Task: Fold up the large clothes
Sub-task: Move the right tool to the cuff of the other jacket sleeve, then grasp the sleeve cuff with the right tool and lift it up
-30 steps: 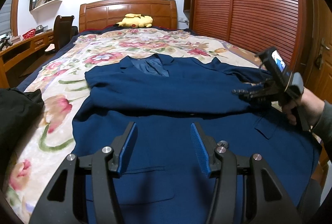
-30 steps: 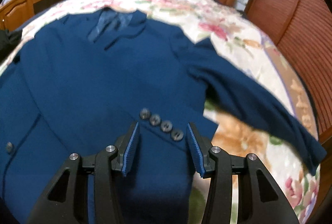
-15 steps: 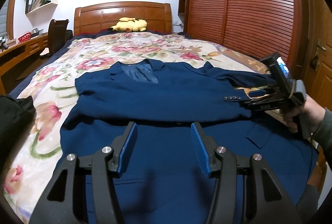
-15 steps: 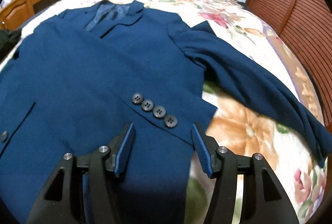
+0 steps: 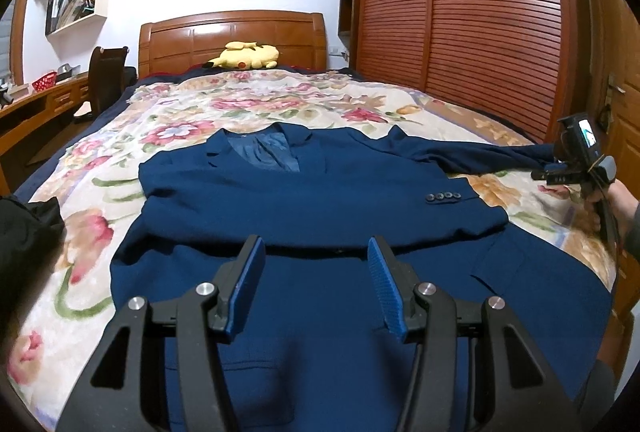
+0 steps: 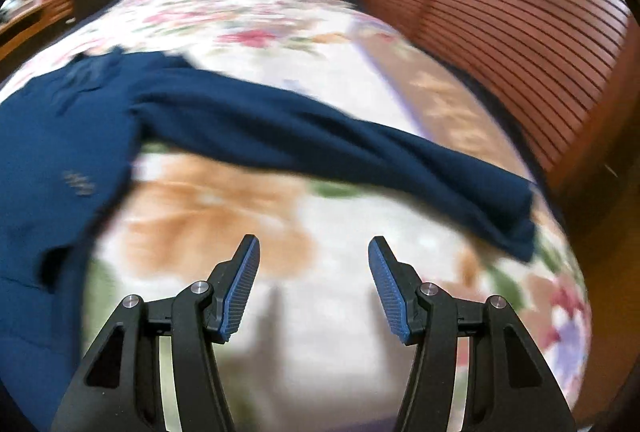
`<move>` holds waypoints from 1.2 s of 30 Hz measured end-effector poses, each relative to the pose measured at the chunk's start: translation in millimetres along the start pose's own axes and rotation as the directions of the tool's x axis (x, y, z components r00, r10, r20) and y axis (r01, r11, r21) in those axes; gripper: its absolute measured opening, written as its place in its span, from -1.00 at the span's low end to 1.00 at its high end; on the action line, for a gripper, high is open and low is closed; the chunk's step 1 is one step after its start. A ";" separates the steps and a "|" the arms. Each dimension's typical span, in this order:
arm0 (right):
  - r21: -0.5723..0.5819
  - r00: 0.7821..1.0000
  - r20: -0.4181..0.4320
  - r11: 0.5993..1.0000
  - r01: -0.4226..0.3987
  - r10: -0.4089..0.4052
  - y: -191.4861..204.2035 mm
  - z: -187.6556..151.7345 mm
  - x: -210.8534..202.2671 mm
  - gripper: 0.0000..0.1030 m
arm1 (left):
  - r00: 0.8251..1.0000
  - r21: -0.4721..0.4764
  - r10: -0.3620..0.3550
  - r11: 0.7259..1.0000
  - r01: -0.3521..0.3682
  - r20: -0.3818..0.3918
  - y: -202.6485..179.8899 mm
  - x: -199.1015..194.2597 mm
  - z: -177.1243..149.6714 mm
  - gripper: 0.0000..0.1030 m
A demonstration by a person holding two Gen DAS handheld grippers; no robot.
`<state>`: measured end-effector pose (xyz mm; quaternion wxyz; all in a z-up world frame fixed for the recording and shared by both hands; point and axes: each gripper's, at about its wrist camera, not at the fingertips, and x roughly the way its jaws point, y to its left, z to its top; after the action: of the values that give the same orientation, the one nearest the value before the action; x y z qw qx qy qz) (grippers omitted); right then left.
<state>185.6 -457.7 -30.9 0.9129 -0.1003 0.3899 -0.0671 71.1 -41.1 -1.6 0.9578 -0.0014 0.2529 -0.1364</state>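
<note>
A navy suit jacket lay face up on the floral bedspread, collar toward twelve o'clock. One sleeve was folded across the chest, its buttoned cuff lying toward three o'clock. The other sleeve stretched out flat toward the wardrobe side of the bed.

The left gripper hovered over the jacket's lower front, fingers spread wide and holding nothing. The right gripper was above bare bedspread, fingers equally wide and empty, with the loose sleeve at its twelve to two o'clock; that view was blurred.

The step in hand appeared to be folding in the second sleeve. The next move probably called for pinching its cuff end and carrying it across the chest.
</note>
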 end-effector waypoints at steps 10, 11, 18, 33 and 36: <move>0.090 0.989 -0.052 0.985 0.144 -0.140 -76.0 2.6 24.6 0.12 | 0.999 -0.002 -0.016 1.000 0.016 -0.030 0.4 10.6 0.6 0.03; 0.079 0.986 -0.048 0.984 0.162 -0.159 -77.2 4.8 25.5 0.12 | 0.999 -0.004 -0.015 1.000 0.014 -0.030 0.6 10.7 0.2 0.03; 0.075 0.974 -0.048 0.971 0.225 -0.222 -88.5 13.6 36.2 0.12 | 1.000 -0.005 -0.011 1.000 0.011 -0.027 0.8 8.1 -1.4 0.04; -0.027 0.953 -0.162 0.966 0.256 -0.257 -74.8 16.9 75.8 0.08 | 0.999 -0.015 -0.008 1.000 0.008 -0.040 4.8 7.8 -2.6 0.04; -0.024 0.950 -0.150 0.961 0.274 -0.274 -76.3 18.4 69.6 -0.77 | 0.999 -0.007 -0.001 1.000 0.000 -0.040 4.0 7.8 -2.7 0.04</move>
<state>243.3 -543.3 -49.1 0.8623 -0.1492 0.4406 -0.2002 77.3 -39.1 -8.0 0.9525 -0.0022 0.2727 -0.1357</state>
